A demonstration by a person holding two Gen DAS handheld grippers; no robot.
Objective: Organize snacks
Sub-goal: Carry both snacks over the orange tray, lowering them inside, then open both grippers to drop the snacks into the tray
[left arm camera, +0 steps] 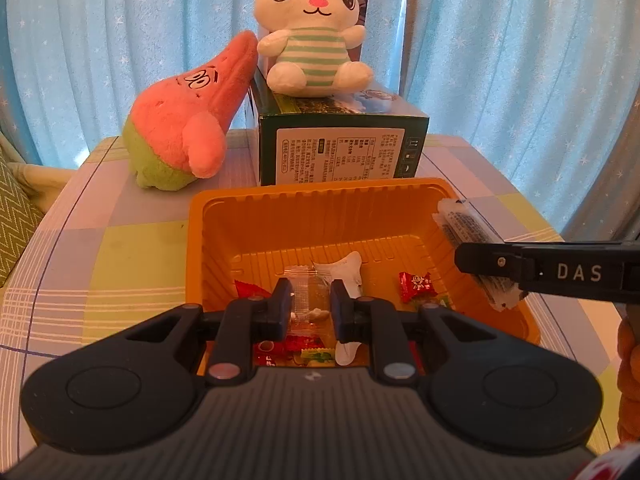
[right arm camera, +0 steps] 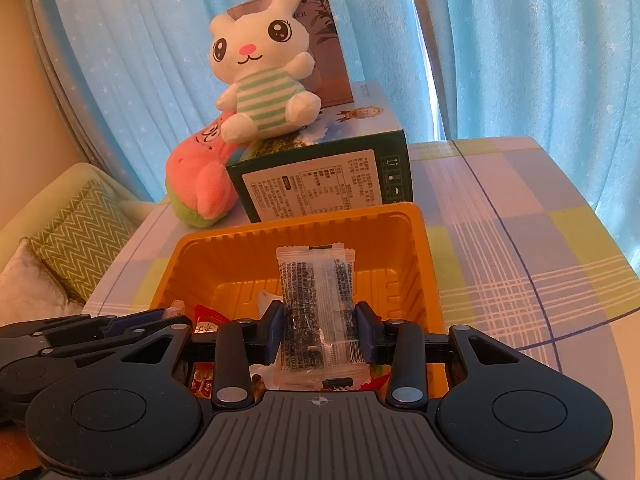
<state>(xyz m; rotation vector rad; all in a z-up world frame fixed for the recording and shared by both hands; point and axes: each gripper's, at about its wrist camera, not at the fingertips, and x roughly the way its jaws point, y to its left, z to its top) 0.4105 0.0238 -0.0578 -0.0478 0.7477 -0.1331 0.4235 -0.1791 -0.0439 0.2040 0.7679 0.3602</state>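
An orange plastic tray (left arm camera: 280, 216) (right arm camera: 224, 252) sits on the checked tablecloth and holds several wrapped candies, among them a red one (left arm camera: 416, 286) and a white wrapper (left arm camera: 348, 272). My left gripper (left arm camera: 311, 300) hangs over the tray's near side, shut on a small clear-wrapped snack (left arm camera: 306, 292). My right gripper (right arm camera: 320, 320) is over the tray's right side, shut on a long clear packet with a dark filling and black print (right arm camera: 316, 300). In the left wrist view that packet (left arm camera: 460, 224) sticks out past the right gripper (left arm camera: 480, 268) above the tray's right rim. The left gripper (right arm camera: 160, 316) shows at the lower left of the right wrist view.
Behind the tray stands a dark green box (left arm camera: 340, 148) with a white rabbit plush (left arm camera: 312, 32) sitting on it. A pink star plush (left arm camera: 188, 120) leans against the box's left side. Blue curtains hang behind the table. A sofa cushion (right arm camera: 80, 232) lies off the table's left edge.
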